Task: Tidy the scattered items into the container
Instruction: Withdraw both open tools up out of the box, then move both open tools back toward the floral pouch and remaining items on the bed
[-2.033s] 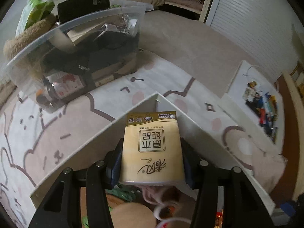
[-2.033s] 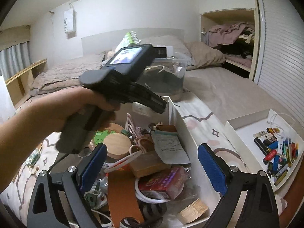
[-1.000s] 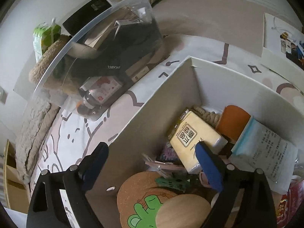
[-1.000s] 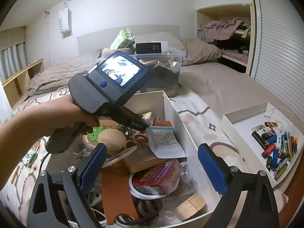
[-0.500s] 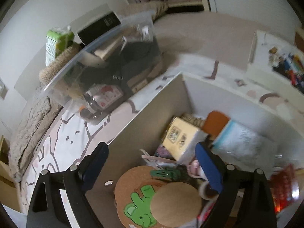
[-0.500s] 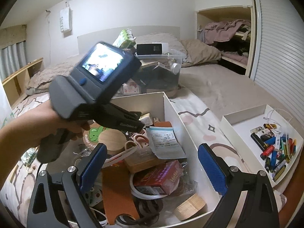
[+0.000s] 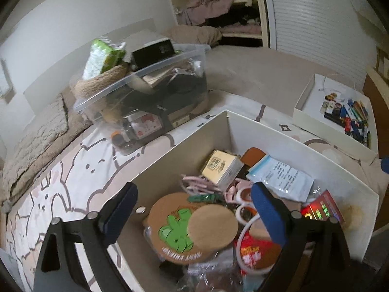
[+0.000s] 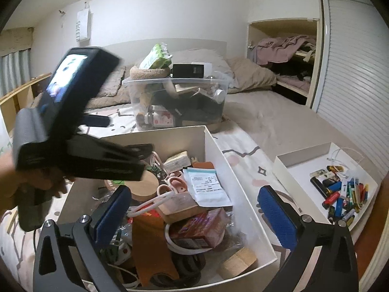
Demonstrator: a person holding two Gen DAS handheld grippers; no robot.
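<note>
The white box [image 7: 184,146] on the bed is crammed with items. Among them are a yellow tissue pack [image 7: 222,168], a printed paper pouch [image 7: 279,175], cork coasters [image 7: 194,226] and a red carton [image 8: 201,223]. My left gripper [image 7: 194,206] hovers above the box's near left part, its jaws opening, with nothing between the pads. In the right wrist view the tissue pack [image 8: 177,161] lies at the box's far side, and a person's hand [image 8: 36,182] holds the left tool over the box's left edge. My right gripper [image 8: 194,204] stands over the box's [image 8: 218,160] near side, jaws opening, empty.
A clear plastic bin [image 7: 145,92] full of things stands behind the box, with a green pack and a black case on top. To the right is a low white tray [image 8: 304,153] holding several lighters. A patterned sheet covers the bed, and a closet lies beyond.
The left gripper let go of the tissue pack into the box, then rose and drew back to the left. Both grippers' jaws stand a little wider. The right gripper has stayed in place.
</note>
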